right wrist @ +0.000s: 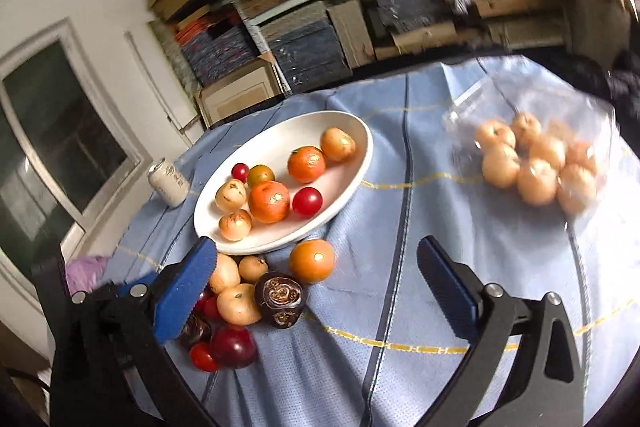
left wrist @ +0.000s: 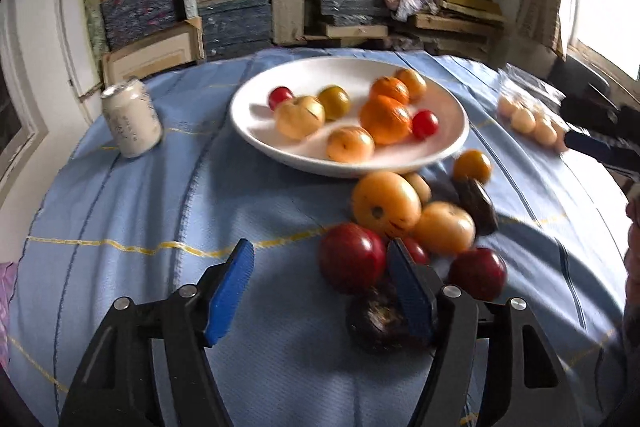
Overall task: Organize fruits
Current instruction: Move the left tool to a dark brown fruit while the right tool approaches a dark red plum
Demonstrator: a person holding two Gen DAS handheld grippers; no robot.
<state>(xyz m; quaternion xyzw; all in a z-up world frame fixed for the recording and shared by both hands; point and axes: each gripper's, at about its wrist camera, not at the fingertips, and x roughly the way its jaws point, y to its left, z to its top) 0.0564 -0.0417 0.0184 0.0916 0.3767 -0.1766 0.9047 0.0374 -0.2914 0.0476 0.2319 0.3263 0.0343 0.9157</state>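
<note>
A white plate [left wrist: 452, 143] [right wrist: 356, 167] holds several orange, yellow and red fruits. Loose fruits lie on the blue cloth in front of it: a large orange one [left wrist: 386, 203], a dark red one [left wrist: 352, 257], a dark purple one [left wrist: 378, 321] [right wrist: 282, 293] and others. My left gripper [left wrist: 320, 287] is open and empty, its right finger beside the dark red fruit. My right gripper [right wrist: 316, 291] is open and empty above the cloth, its left finger over the loose pile. It also shows at the right edge of the left wrist view [left wrist: 600, 143].
A white can [left wrist: 130, 121] [right wrist: 168, 183] stands left of the plate. A clear bag of pale fruits [right wrist: 538, 167] [left wrist: 532, 119] lies at the right. Shelves stacked with boards stand behind the table. A window is at the left.
</note>
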